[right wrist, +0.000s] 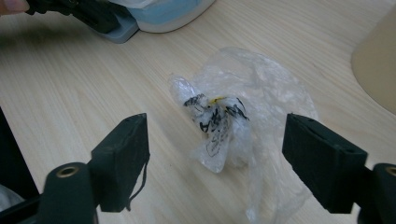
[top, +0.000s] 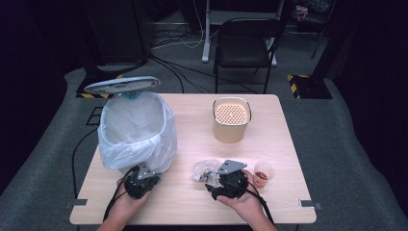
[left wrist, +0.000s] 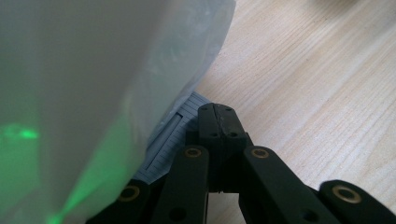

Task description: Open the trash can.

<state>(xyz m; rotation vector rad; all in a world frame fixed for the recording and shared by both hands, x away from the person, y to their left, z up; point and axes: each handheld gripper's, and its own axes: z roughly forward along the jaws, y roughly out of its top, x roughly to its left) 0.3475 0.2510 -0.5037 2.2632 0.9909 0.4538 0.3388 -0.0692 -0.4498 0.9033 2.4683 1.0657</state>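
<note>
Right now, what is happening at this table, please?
A person is clearing rubbish into a bin. The left tool, jaws shut, presses on the grey pedal at the foot of the bin, whose lid stands raised above its white liner. The right tool is open around a crumpled clear wrapper on the table, not yet gripping it. A small cup and a beige container stand nearby.
</note>
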